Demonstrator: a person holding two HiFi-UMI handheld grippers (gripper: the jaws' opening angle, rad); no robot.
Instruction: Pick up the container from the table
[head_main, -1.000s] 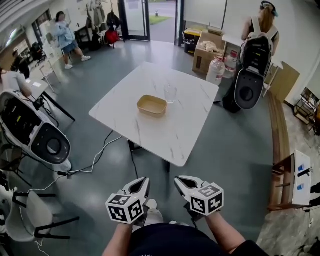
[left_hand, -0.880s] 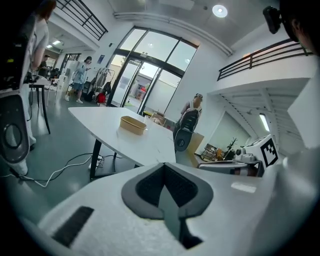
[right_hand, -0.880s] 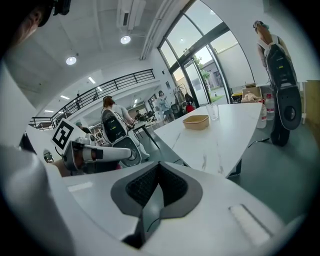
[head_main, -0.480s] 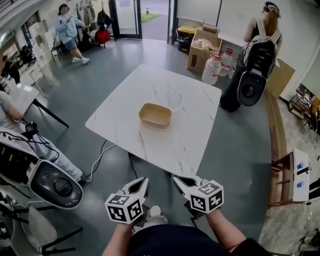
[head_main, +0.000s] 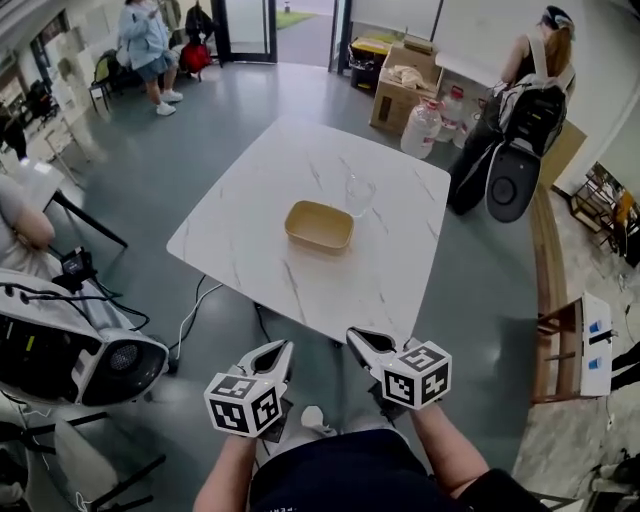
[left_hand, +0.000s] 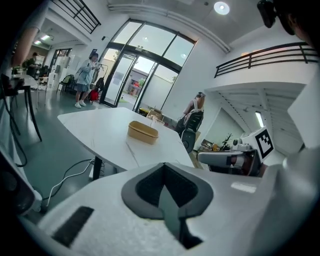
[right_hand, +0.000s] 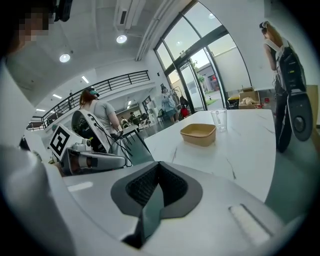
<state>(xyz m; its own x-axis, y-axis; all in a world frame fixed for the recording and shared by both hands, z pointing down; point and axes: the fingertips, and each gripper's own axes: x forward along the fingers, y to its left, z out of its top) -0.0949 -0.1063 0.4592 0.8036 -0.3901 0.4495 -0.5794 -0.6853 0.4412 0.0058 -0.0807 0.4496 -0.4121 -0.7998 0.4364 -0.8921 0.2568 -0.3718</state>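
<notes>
At the left of the head view a white device (head_main: 85, 352) with trailing cables lay on the floor, well apart from the work and, as I judged, no part of it.

The left gripper (head_main: 279, 351) was held low in front of the person's body, short of the near edge of the tabletop (head_main: 240, 235). Its own view showed the two dark pads pressed together with nothing between them. Closed and carried low like this, it looked to be in transit rather than ready to grasp.

The tan, shallow container (head_main: 319, 226) sat near the middle of the white marbled tabletop, open side up and empty as far as could be seen. It was well beyond both grippers, so the pick-up had not yet begun. A clear plastic cup (head_main: 360, 193) stood upright just behind it and to the right, very close. A grasp on that far corner would likely risk knocking the cup, so the near or left rim seemed the safer place to take hold.

The right gripper (head_main: 358, 340) was held level with the left one and angled toward the container. Its jaws were also fully closed and empty, and either gripper would have to spread them before reaching the rim.

Farther right, a person wearing a backpack (head_main: 525, 95) stood beside cardboard boxes (head_main: 400, 95), clear of the tabletop.
</notes>
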